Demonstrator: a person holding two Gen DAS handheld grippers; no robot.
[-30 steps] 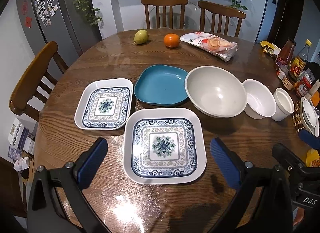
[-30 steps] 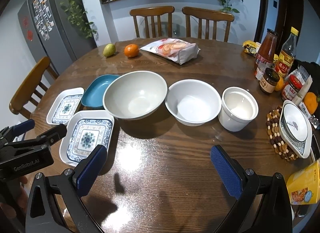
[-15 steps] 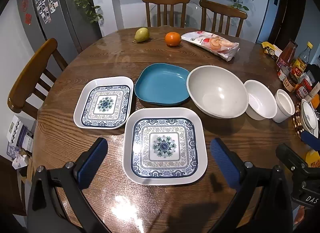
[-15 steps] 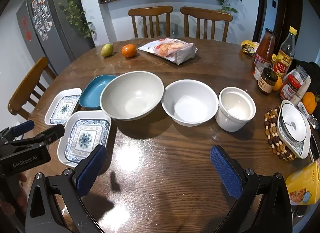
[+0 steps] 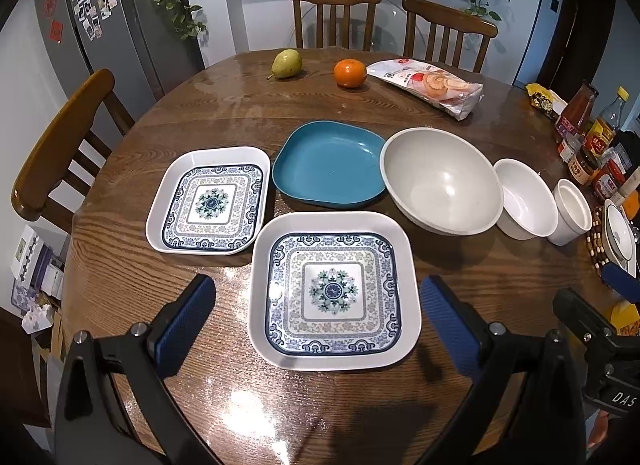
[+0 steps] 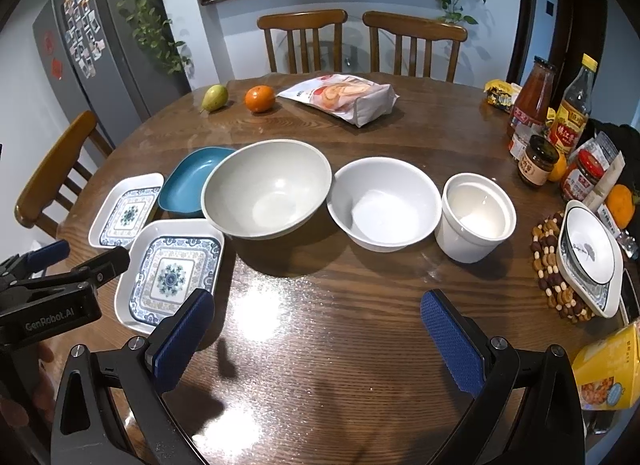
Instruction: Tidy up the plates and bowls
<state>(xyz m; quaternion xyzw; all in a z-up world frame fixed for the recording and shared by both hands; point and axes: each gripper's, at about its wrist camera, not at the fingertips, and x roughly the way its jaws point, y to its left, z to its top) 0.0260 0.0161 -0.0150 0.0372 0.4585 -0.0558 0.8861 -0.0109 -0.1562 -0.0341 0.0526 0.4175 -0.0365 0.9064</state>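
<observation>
Table (image 5: 132, 297), left to right. Far left: small patterned plate (image 5: 209, 200), flat, long axis running away from the camera. Just right of it and farther back, blue plate (image 5: 329, 164), its right rim at or slightly under the big bowl's rim; contact cannot be confirmed. Nearer and between those two, large patterned plate (image 5: 334, 290), flat, its left corner close beside the small plate, apart from the blue one by a thin strip of wood.

Left gripper (image 5: 318, 325): jaws spread wide, nothing held, hovering above the table. The large plate lies dead ahead, centred between the two blue pads; its width roughly fills the span between them. The near rim is the closest edge. This is the relation that matters: the plate is square-on to the left claw, so a pinch on the near rim is the likely approach, not a grab across the width.

Further right: grey bowl (image 6: 267, 188), white bowl (image 6: 385, 203), cup-like pot (image 6: 476, 217), in a row, upright, rims close or touching. Far right, another patterned dish (image 6: 591, 257) on a beaded trivet (image 6: 549, 265).

Right gripper (image 6: 318, 325): jaws also wide apart, empty. Bare wood ahead; white bowl straight beyond, bowls nearer this hand than the left.

Judgement: nothing stacked yet. Plates fall to the left hand, bowls to the right.
</observation>
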